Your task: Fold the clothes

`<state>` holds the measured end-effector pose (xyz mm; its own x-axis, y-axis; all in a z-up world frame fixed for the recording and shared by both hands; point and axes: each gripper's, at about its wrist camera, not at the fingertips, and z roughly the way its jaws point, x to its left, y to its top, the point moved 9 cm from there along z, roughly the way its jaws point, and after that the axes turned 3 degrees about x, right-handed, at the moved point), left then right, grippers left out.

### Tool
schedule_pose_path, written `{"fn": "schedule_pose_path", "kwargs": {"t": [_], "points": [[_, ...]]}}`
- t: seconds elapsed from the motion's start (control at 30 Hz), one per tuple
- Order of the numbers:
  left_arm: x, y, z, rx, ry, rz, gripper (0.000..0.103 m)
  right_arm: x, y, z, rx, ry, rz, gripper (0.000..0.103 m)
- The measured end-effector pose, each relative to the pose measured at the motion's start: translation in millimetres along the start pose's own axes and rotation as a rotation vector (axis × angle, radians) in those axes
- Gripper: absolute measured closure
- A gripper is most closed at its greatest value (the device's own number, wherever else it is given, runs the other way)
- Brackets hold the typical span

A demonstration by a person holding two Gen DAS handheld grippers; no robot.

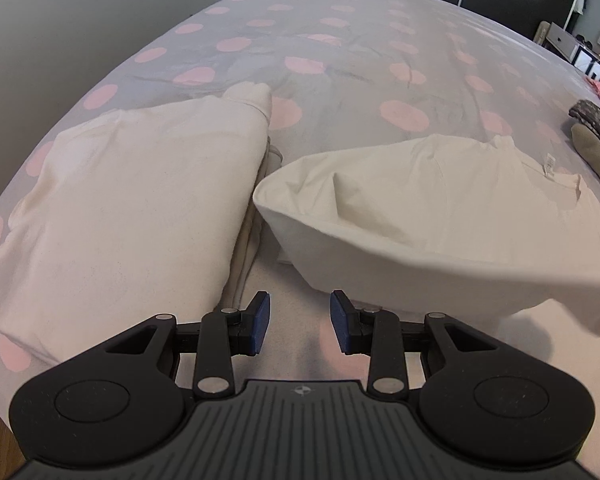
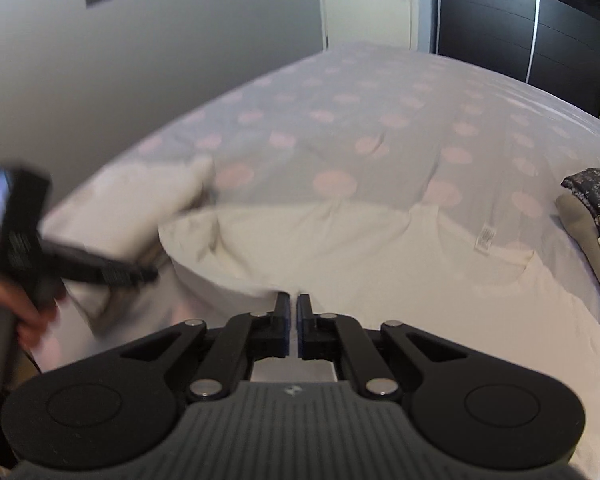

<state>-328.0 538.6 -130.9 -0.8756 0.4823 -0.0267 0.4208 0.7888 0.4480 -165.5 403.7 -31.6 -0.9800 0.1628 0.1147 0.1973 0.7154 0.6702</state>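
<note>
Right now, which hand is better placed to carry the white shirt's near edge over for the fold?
Right. Its tongs are shut on the white shirt's near edge, which is lifted off the bed. The left tongs stand open and empty beside the folded cream garment.

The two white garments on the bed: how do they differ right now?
The folded garment on the left lies flat in a compact packet, no gripper touching it. The white T-shirt is spread wider, label showing, and its near edge is lifted off the bedspread, pinched in the right gripper. The left gripper hangs open between them, holding nothing. Both are plain, pale cloth.
</note>
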Motion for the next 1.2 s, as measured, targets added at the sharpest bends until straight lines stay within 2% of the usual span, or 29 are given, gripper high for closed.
{"fn": "schedule_pose_path", "kwargs": {"t": [0.07,0.2,0.37,0.57,0.67,0.8,0.97,1.1,1.2], "points": [[0,-3,2,0.008,0.012,0.025,0.072,-1,21,-16,-0.036,0.007,0.038,0.099],[1,-8,6,0.021,0.025,0.051,0.072,-17,53,-48,-0.109,-0.046,0.089,0.099],[0,-10,7,0.027,0.017,0.051,0.072,-81,59,-71,-0.144,-0.148,0.229,0.099],[-23,-15,13,0.033,-0.014,0.126,0.072,-171,18,-71,-0.101,-0.235,0.442,0.099],[-36,-17,19,0.042,-0.018,0.169,0.072,-216,-11,-56,-0.033,-0.278,0.568,0.099],[-54,-16,29,0.051,-0.018,0.218,0.072,-258,-41,-34,0.042,-0.336,0.655,0.094],[-76,-20,34,0.049,-0.02,0.298,0.072,-280,-65,-29,0.057,-0.35,0.659,0.091],[-81,-23,42,0.056,0.025,0.343,0.072,-284,-88,-16,0.111,-0.357,0.593,0.075],[-79,-22,48,0.063,0.049,0.339,0.072,-282,-111,-3,0.182,-0.337,0.531,0.073]]}}
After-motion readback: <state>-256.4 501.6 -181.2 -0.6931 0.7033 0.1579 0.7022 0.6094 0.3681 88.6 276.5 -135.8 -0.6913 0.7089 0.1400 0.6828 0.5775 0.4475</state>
